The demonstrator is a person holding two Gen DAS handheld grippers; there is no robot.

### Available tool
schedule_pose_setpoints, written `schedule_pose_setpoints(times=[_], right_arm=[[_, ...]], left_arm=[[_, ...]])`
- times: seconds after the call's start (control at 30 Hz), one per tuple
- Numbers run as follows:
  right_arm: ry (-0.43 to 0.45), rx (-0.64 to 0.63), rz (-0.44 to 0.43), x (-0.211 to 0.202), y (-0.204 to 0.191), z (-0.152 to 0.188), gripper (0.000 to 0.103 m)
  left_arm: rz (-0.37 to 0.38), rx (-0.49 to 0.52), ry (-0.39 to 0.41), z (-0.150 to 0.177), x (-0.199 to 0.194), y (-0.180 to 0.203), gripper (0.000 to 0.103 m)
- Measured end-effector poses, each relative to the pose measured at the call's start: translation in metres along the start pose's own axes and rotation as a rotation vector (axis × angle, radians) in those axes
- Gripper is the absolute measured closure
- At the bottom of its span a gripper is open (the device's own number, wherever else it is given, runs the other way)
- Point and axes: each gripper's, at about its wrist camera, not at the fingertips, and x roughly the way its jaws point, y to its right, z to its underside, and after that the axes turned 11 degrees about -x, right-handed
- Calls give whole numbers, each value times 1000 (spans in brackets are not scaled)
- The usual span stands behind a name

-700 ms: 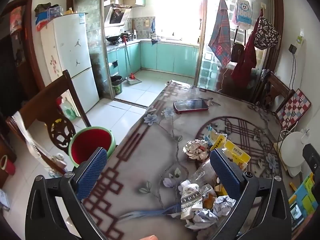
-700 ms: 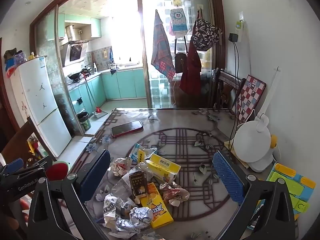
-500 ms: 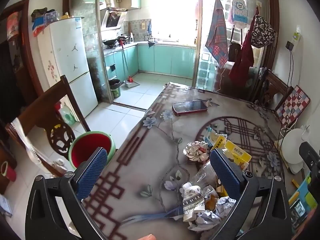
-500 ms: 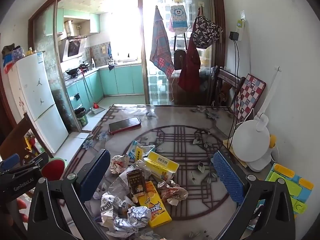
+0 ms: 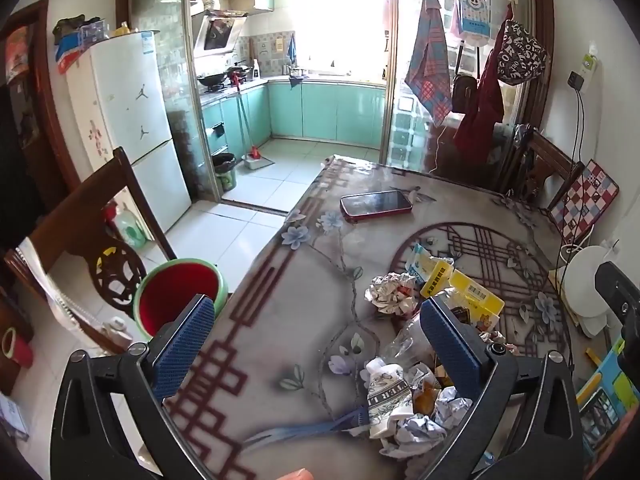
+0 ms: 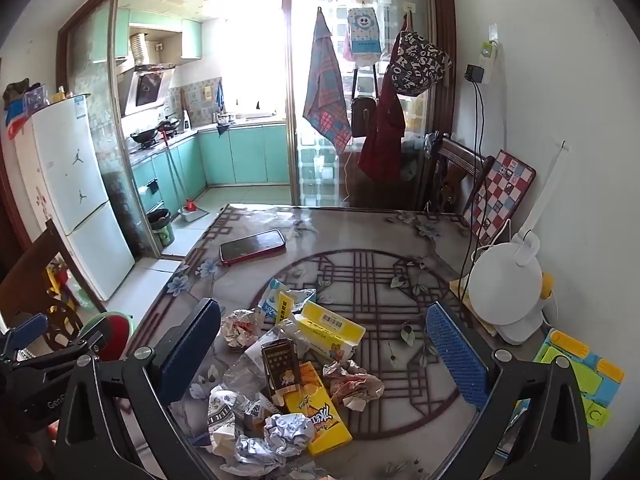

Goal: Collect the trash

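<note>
A pile of trash lies on the patterned table [image 6: 360,240]: crumpled paper balls [image 6: 240,326], a yellow box [image 6: 330,330], a yellow drink carton [image 6: 320,420], a dark small box [image 6: 282,364] and clear plastic wrap [image 6: 248,372]. The pile also shows in the left wrist view [image 5: 420,400]. My right gripper [image 6: 324,356] is open above the pile, holding nothing. My left gripper [image 5: 316,344] is open above the table's left part, empty. A red bin with a green rim [image 5: 176,300] stands on the floor left of the table.
A red phone [image 5: 376,204] lies at the far side of the table. A white fan [image 6: 508,296] and colourful toy blocks [image 6: 576,376] sit at the right edge. A wooden chair [image 5: 80,240] stands left of the table. The kitchen lies beyond.
Both grippers have shifted a little, so the table and trash sit slightly differently in view. Both stay open and empty.
</note>
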Motion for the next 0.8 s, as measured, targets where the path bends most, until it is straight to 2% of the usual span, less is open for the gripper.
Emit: schedule_pose_setpoints(times=[0.3, 0.5, 0.8], right_arm=[[-12, -12, 17, 0, -3, -4, 0], [-45, -40, 59, -7, -5, -12, 0], [-27, -18, 65, -28, 5, -26, 0]], left_arm=[[-4, -1, -1, -3, -4, -1, 0], [16, 5, 2, -6, -14, -1, 0], [40, 27, -11, -9, -26, 5, 0]])
